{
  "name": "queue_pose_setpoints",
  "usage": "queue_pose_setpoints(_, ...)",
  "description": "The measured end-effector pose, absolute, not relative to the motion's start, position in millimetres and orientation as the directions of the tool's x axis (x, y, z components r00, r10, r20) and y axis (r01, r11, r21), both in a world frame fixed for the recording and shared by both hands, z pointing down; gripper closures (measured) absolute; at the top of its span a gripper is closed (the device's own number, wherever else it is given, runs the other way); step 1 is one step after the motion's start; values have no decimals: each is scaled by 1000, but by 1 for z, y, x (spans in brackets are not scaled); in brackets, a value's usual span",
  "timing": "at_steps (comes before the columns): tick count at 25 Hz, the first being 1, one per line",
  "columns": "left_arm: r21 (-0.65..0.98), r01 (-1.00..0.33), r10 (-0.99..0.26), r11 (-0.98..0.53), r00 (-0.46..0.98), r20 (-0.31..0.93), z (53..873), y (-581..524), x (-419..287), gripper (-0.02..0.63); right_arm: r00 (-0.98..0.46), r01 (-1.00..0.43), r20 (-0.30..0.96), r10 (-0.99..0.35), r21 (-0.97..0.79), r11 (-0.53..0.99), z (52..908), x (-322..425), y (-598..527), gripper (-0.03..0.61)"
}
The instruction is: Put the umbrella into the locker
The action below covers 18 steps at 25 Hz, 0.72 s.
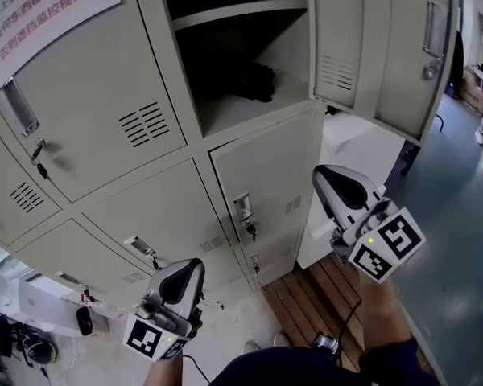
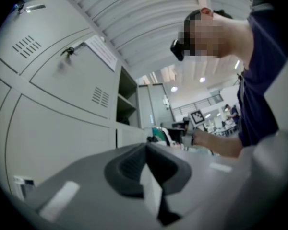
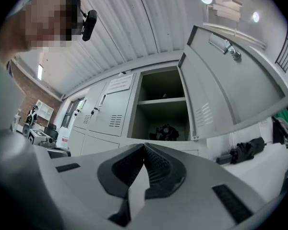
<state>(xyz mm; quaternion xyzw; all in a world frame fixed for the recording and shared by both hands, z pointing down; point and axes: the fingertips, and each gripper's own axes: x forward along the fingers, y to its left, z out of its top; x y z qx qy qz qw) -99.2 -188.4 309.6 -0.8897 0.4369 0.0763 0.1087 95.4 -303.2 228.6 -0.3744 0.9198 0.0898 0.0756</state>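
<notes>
The black folded umbrella (image 1: 245,81) lies on the lower shelf of the open locker (image 1: 249,111); the right gripper view also shows the umbrella (image 3: 164,131) inside it. The locker's door (image 1: 386,47) stands swung open to the right. My right gripper (image 1: 320,174) hangs below and in front of that compartment, shut and holding nothing, and its own view shows its jaws (image 3: 144,146) closed together. Lower left, my left gripper (image 1: 195,265) is in front of the lower lockers, and its jaws (image 2: 146,147) are also shut and empty.
Closed lockers with keys in their locks (image 1: 245,215) fill the wall below and left. A paper notice (image 1: 40,6) is taped at top left. A white table (image 1: 362,147) stands right of the lockers with a black bundle (image 3: 242,152) on it. Wooden slats (image 1: 314,296) lie underfoot.
</notes>
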Motion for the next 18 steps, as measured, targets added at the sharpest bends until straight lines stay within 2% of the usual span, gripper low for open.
queue_pose_setpoints(9, -135, -814, -784, -565, 580, -221, 308, -196, -87, 611, -749, -652, -151, -645, -8, 758, 294, 112, -294, 572)
queue_pose_setpoints(18, -152, -824, -795, -546, 566, -217, 307, -195, -77, 611, -760, -632, -158, -630, -40, 774, 310, 124, -283, 572)
